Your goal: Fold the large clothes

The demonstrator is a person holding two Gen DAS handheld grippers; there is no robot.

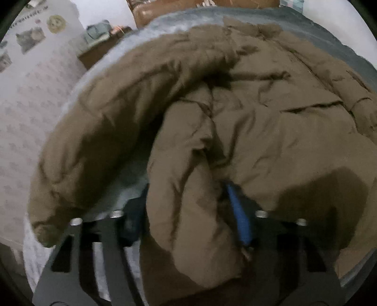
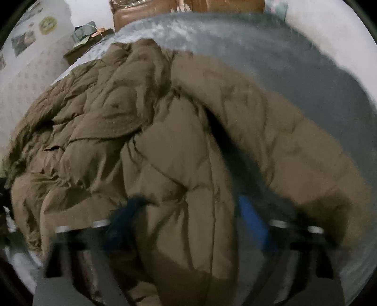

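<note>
A large brown quilted puffer jacket (image 1: 271,122) lies spread on a grey bed cover (image 1: 165,26). My left gripper (image 1: 188,200) is shut on a thick fold of the jacket's near edge, and the fabric bulges between its blue pads (image 1: 240,219). A sleeve (image 1: 117,113) arcs off to the left. In the right wrist view the jacket (image 2: 99,131) fills the left and centre. My right gripper (image 2: 188,211) is shut on another fold of the jacket's edge, with a sleeve (image 2: 294,146) curving off to the right. Both views are motion-blurred.
The grey bed cover (image 2: 306,70) stretches to the far right. A brown headboard (image 1: 150,14) stands at the far end. A small dark side table (image 2: 82,47) with items sits at the far left. A patterned white sheet (image 1: 28,122) is on the left.
</note>
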